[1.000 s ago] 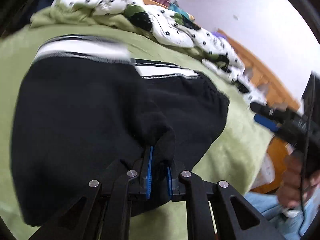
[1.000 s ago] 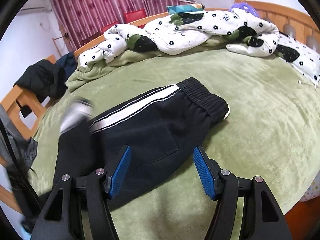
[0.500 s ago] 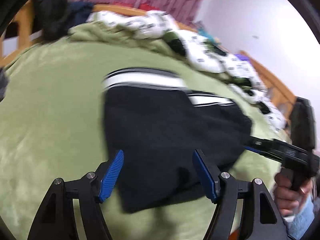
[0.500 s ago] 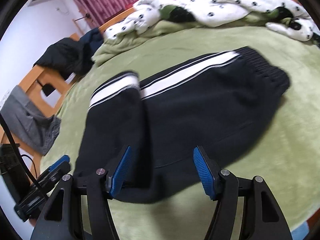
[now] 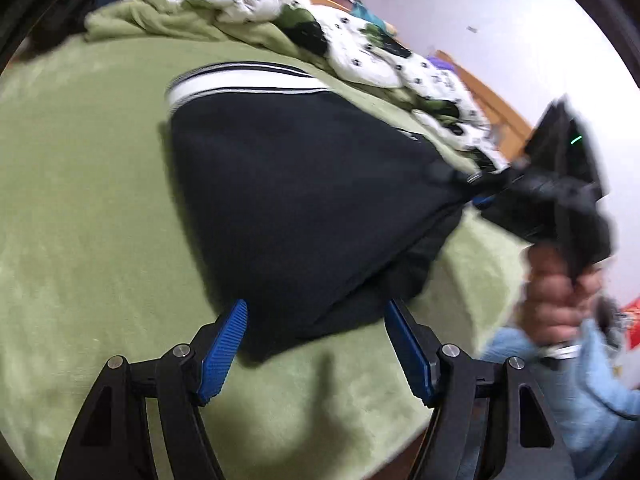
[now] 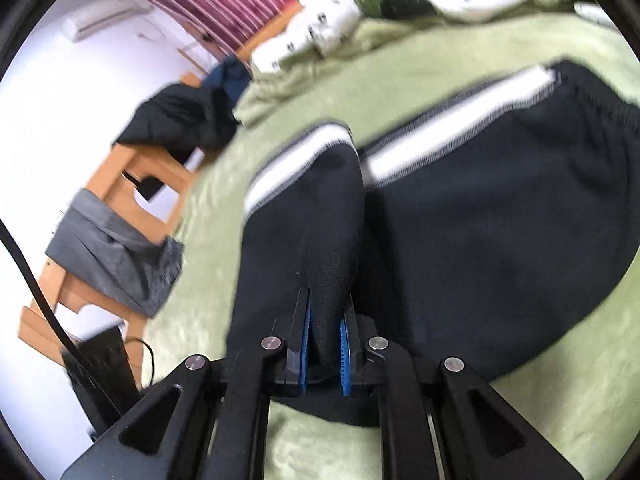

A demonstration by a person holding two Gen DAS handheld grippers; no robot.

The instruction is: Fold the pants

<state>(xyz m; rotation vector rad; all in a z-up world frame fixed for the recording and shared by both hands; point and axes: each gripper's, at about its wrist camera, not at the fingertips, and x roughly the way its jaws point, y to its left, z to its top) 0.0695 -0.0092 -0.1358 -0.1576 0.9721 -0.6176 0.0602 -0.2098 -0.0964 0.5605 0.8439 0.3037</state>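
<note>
**Right gripper clamped on pants; left gripper spread and empty**

The right gripper [image 6: 323, 356] has its fingers [image 6: 303, 344] pinched narrowly on a bunched fold of the black pants [image 6: 480, 220]. The left gripper [image 5: 316, 344] has its fingers [image 5: 224, 344] spread wide, holding nothing, just short of the pants' near edge. The pants, with a white side stripe [image 5: 244, 80], lie folded on the green bed [image 5: 80, 200]. Beyond the pants sits a heaped white spotted quilt [image 5: 360, 48].
</note>
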